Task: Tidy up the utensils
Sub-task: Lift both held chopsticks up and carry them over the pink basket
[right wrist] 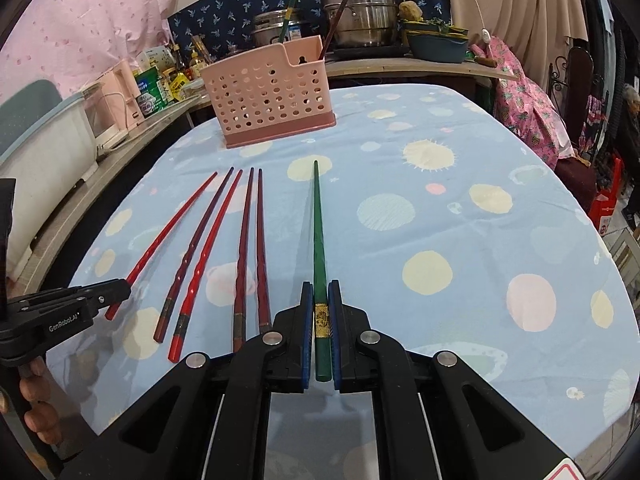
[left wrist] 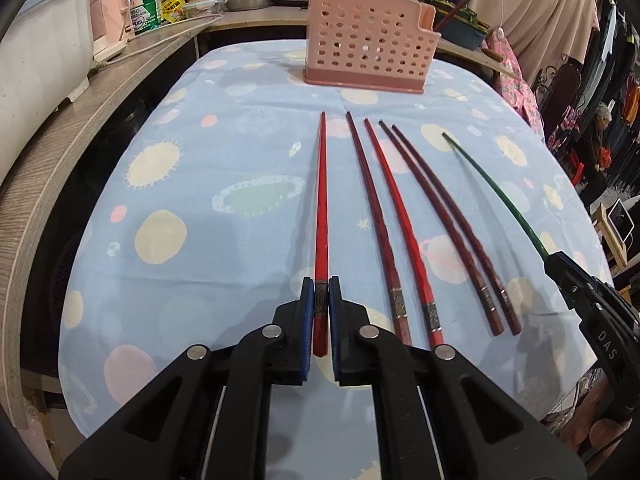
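Note:
A pink perforated utensil holder stands at the far end of the table; two chopsticks stick up from it in the right wrist view. My left gripper is shut on a bright red chopstick, which lies along the cloth. My right gripper is shut on a green chopstick, also seen at the right in the left wrist view. Several red and dark red chopsticks lie side by side between the two grippers.
The table has a light blue cloth with planet print. A wooden shelf with appliances and bottles runs along the left. Steel pots and a blue basin sit on the counter behind. Clothes hang at the right.

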Demonstrator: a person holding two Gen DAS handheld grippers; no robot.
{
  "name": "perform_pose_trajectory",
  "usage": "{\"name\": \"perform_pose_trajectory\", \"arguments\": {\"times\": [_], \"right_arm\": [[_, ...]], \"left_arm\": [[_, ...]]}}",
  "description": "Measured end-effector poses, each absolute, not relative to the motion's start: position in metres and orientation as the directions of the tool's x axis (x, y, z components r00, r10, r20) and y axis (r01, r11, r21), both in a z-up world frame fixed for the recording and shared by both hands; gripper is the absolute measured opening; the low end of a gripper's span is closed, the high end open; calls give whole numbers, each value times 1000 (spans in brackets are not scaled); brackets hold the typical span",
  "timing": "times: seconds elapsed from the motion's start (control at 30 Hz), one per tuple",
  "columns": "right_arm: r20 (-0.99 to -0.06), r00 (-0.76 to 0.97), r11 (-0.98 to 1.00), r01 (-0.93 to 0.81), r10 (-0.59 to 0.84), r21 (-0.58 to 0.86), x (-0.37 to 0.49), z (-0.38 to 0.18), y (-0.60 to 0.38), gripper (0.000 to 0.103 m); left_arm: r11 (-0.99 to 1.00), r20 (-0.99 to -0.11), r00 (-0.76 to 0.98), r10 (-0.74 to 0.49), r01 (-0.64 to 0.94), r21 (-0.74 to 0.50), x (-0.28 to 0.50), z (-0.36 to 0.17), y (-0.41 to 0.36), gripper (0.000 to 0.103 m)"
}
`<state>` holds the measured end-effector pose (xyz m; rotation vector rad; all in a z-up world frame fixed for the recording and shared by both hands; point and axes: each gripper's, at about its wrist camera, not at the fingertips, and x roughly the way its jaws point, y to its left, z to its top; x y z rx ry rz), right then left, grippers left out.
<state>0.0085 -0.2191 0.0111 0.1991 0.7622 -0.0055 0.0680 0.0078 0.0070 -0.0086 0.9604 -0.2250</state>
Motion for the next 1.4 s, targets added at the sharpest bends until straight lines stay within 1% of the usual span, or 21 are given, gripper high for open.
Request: {"name": "perform_pose_trajectory", "arguments": {"times": [0.27,0.57,1.03,1.4], "right_arm": [[-609,791,975,76,68,207,15,56,-232,7],[-514,855,961,75,76,268,35,106,-252,7],[-465,880,941,75,92,330,62,134,-261,7],[-424,900,936,55,104,347,79,157,-265,7]], "left_arm": [[973,-764,603,-229,169,-158,76,49,18,7],[971,-697,676,-240,160,-179,98,100,24,7],[966,-615,747,-254,171,-192,136,151,21,7],[962,-581,768,-269,186,-199,162,178,15,7]]}}
